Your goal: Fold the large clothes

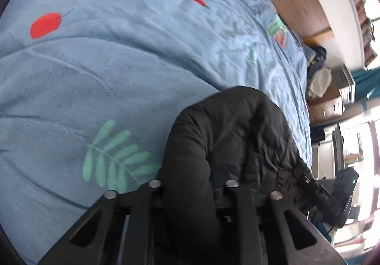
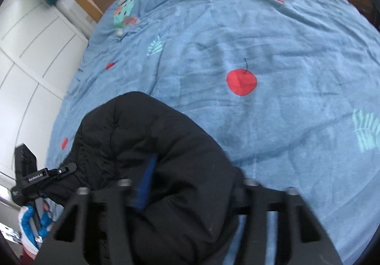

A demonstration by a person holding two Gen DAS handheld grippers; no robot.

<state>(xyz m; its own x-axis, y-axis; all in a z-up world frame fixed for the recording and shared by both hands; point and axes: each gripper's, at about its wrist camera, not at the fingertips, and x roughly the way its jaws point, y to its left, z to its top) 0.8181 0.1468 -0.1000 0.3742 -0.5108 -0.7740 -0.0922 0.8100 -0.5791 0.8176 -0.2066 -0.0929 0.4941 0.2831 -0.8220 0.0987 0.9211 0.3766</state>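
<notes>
Your left gripper [image 1: 190, 193] had its jaws closed on a thick fold of the black padded jacket [image 1: 225, 136], which bulged up between the finger arms. Your right gripper [image 2: 187, 196] also pinched the jacket [image 2: 147, 146]; its jaws stood a bit wider because the bunch there was fatter, and something blue [image 2: 144, 184] showed beside the fold, perhaps a pad or the lining, since the view was blurred. The jacket lay bunched at the near edge of the bed, on the blue printed cover [image 1: 118, 63].

The risk, I think, was the slippery, puffy cloth: you held only a roll of padding, so it could slide out when you lifted. The jaws could also catch the cover underneath and drag it along. If your two hands pulled unevenly, the jacket would twist instead of spreading flat.
</notes>
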